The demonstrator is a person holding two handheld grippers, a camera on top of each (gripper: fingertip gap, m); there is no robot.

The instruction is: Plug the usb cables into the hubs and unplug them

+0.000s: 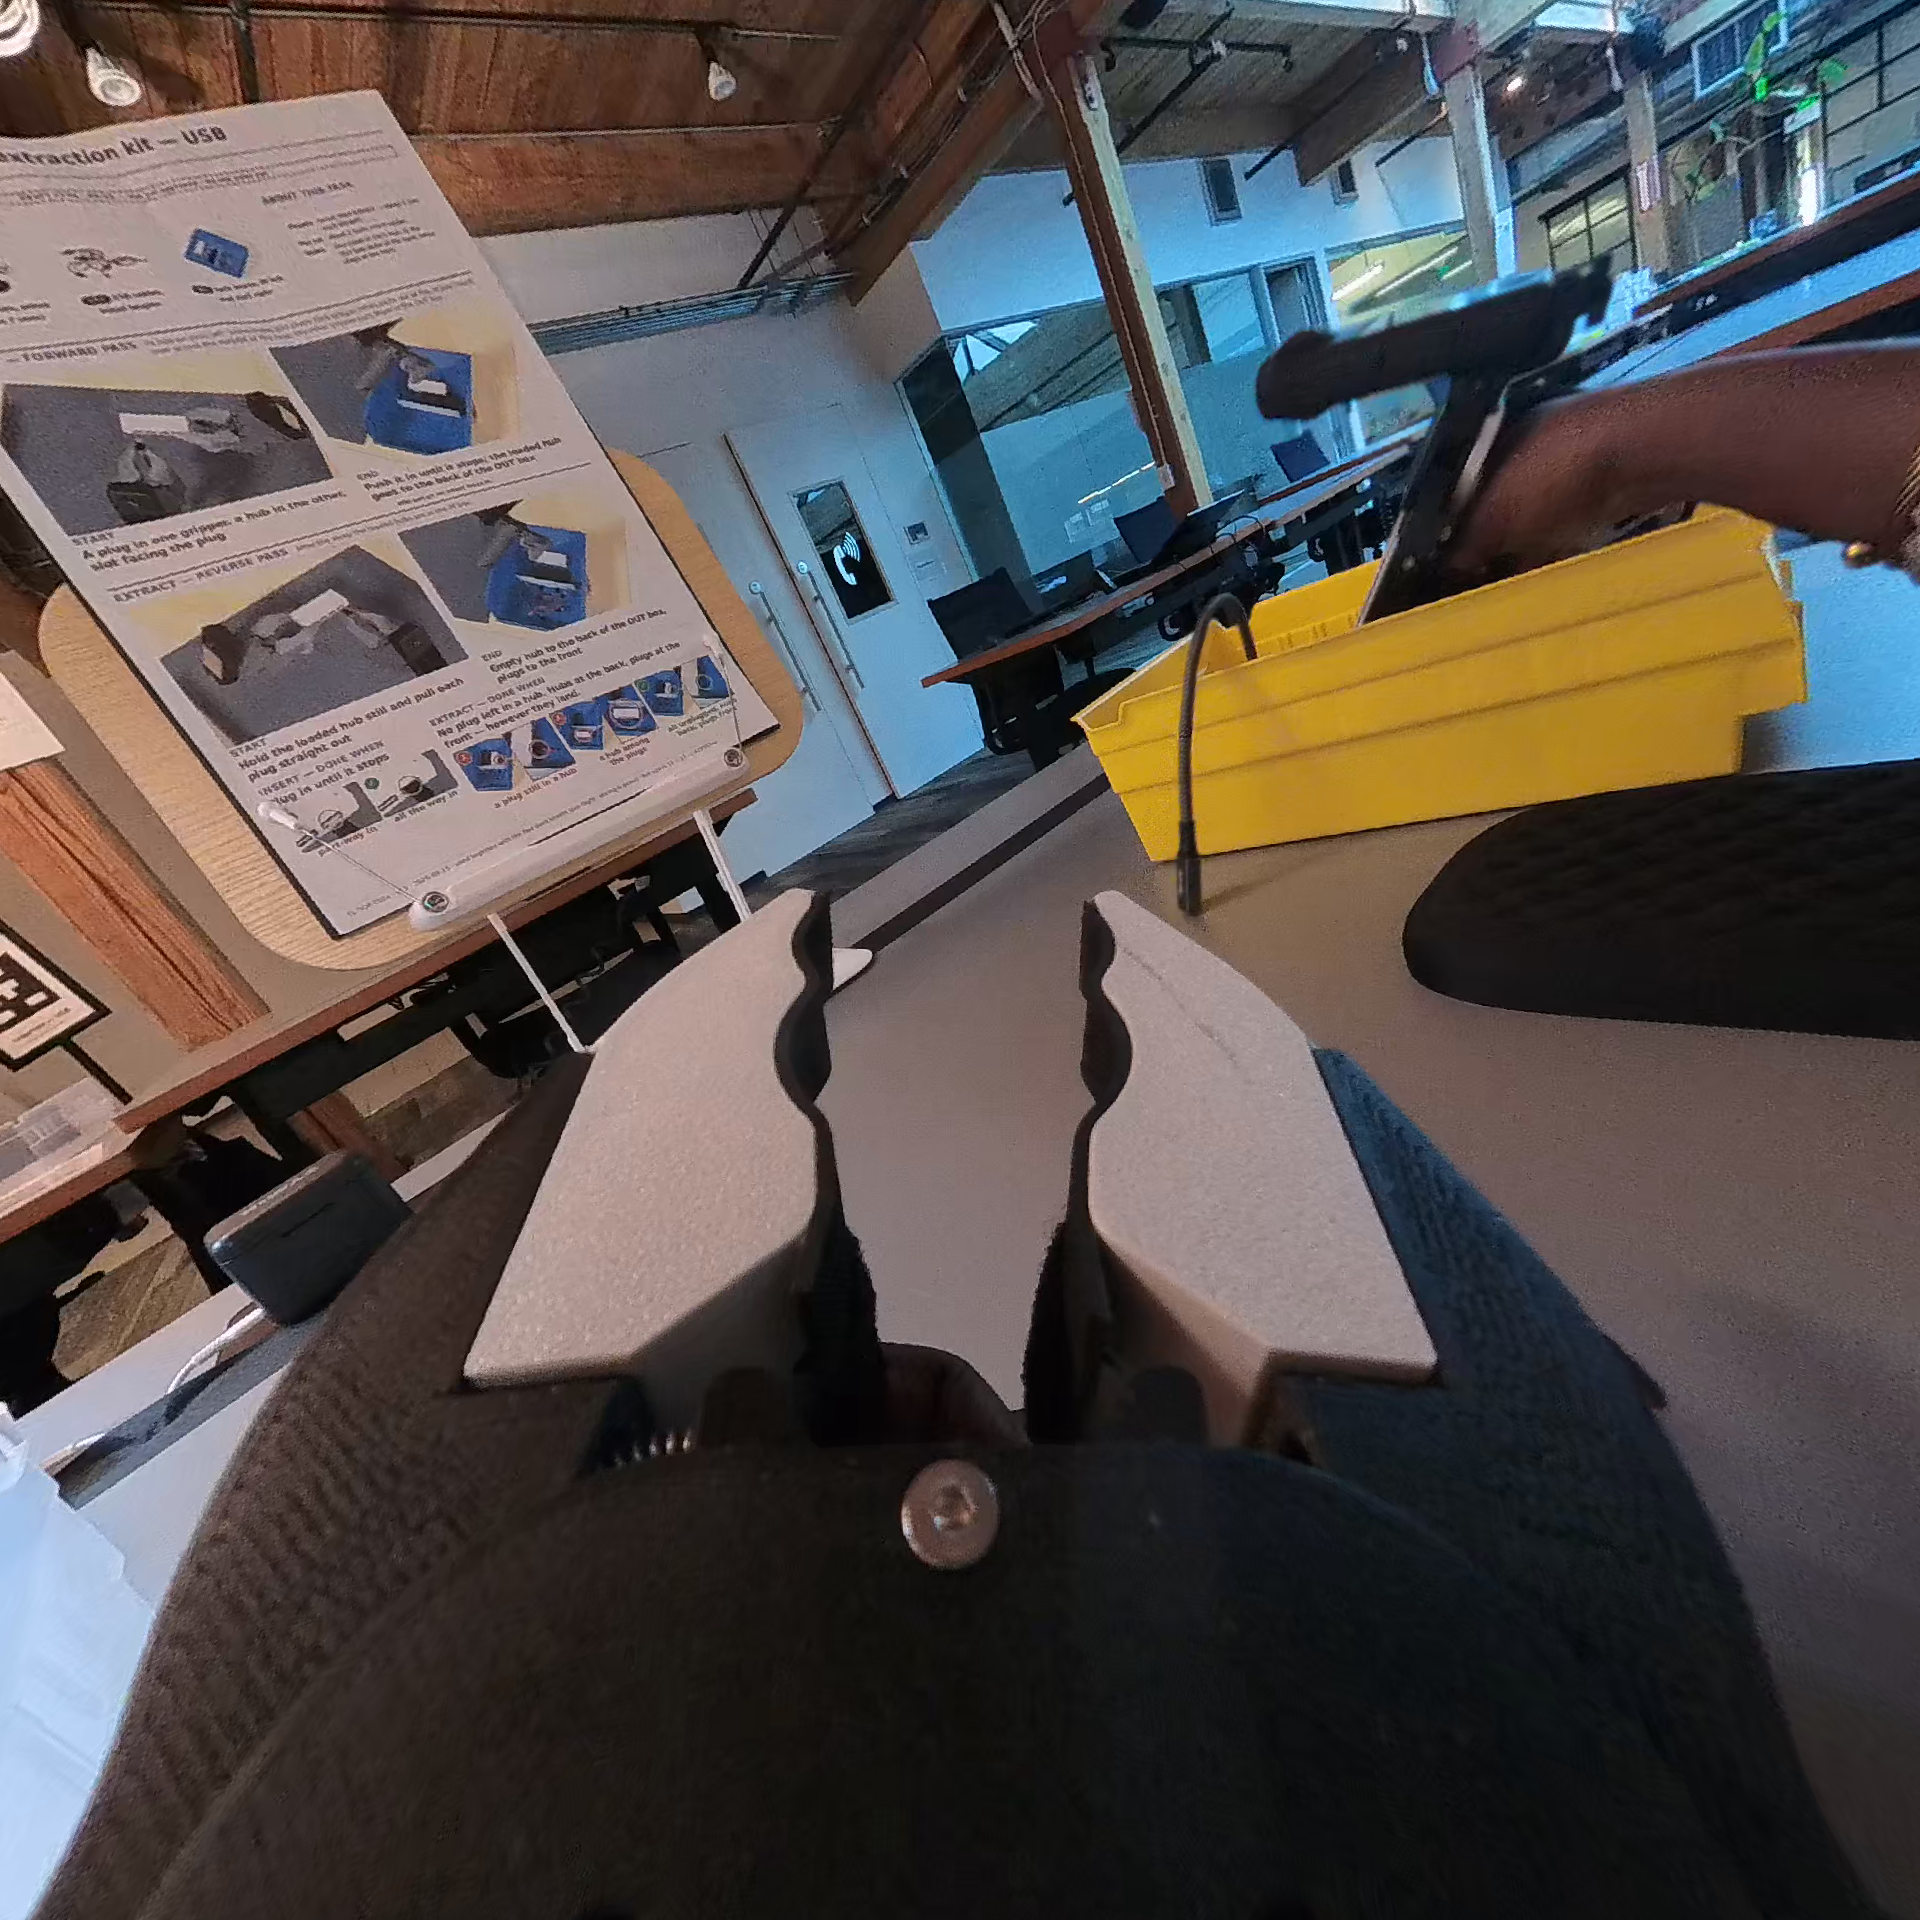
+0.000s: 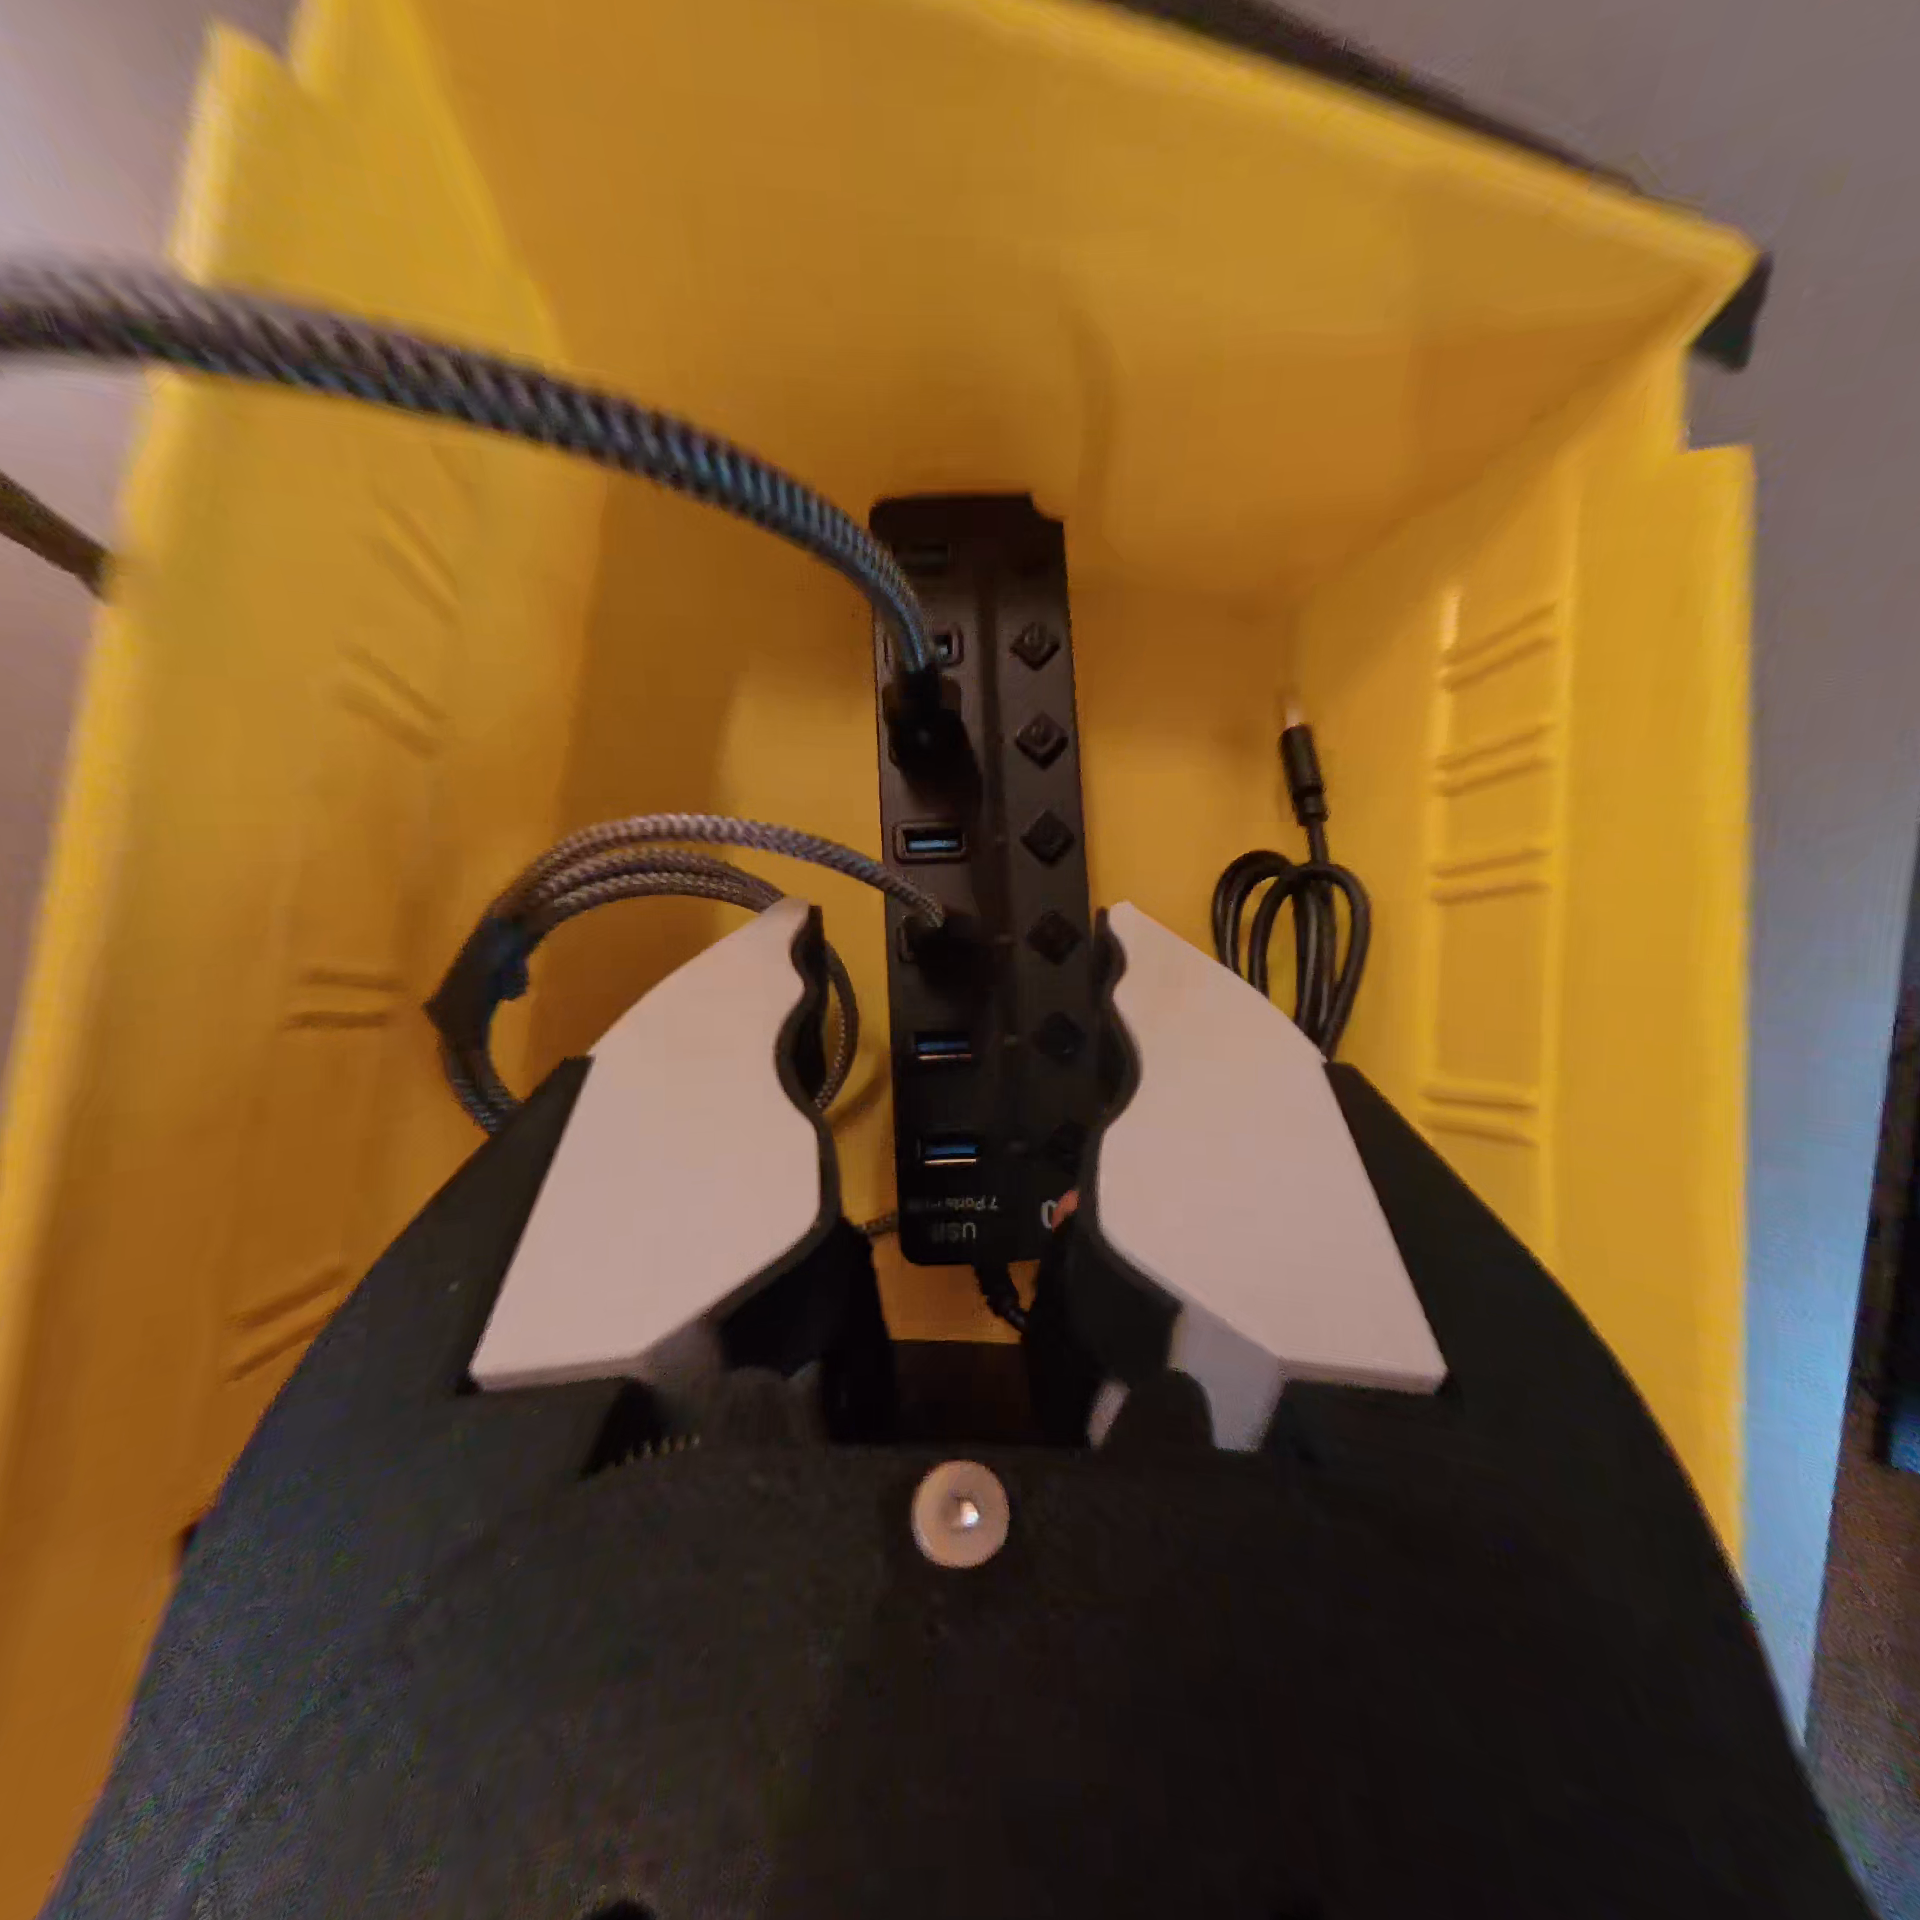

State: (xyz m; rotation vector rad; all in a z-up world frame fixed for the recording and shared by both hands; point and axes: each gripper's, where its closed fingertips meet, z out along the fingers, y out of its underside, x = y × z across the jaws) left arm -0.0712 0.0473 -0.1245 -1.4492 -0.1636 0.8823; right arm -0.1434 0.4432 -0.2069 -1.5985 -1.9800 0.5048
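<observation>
L wrist view: left gripper (image 1: 956, 935) is spread, nothing between its fingers, low over the grey tabletop (image 1: 1195, 1195). Yellow bin (image 1: 1455, 717) sits at 1–2 o'clock, well apart. A braided cable (image 1: 1195, 707) arcs over the bin's near rim, its plug end hanging down to the table just beside the bin wall. Right gripper, seen from outside w/ a person's hand (image 1: 1621, 468) on it, dips into the bin at 2 o'clock. Black textured mat (image 1: 1683, 894) lies at 3 o'clock; instruction sheet on a stand (image 1: 343, 499) at 10 o'clock. None of them blocks the way to the bin.

R wrist view: right gripper (image 2: 956, 935) is spread, straddling the black multi-port USB hub (image 2: 982, 862) lying on the bin floor (image 2: 1195, 468); the pic doesn't show if the fingers touch it. Two braided cables are plugged in: one (image 2: 520, 395) toward 12 o'clock running out at 10, another coiled (image 2: 644, 862) at 9–10 o'clock. A thin black cable (image 2: 1294, 914) lies loose at 2–3 o'clock.

Judgement: hub is prob. light, rigid, smooth plastic, so it may skid; best hold is across its long sides, clear of ports and switches. Cables are floppy; grip at the stiff plug shell. The coil crowds the left finger, and bin walls limit approach.
</observation>
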